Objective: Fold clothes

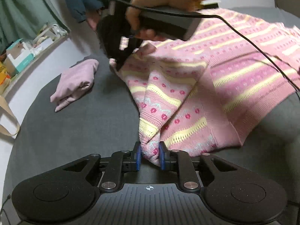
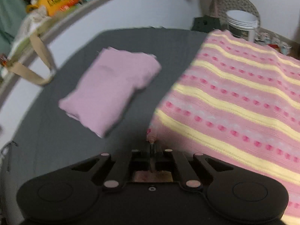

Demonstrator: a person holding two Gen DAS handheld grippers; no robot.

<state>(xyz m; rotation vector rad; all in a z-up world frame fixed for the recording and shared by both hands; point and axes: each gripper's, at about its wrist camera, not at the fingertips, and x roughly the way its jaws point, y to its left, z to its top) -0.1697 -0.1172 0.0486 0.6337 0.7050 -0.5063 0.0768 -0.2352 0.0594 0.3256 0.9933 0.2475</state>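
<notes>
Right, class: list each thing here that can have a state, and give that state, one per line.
Striped sweater: partly unfolded, one side lifted by both grippers.
Lilac garment: folded, lying on the grey surface.
Left gripper: shut on a bunched sweater edge.
Right gripper: shut on the sweater edge.
White tub: upright.

light: dim warm indoor, soft, no glare | shadows: faint under your pink striped sweater (image 1: 215, 78) on grey bed (image 1: 75, 131) | blur: your right-wrist view smeared all over, folded lilac garment (image 2: 110, 91) left of sweater fuzzy; left view sharper, only hand (image 1: 168, 1) above sweater blurred | distortion: strong fisheye bend + dark corners.
</notes>
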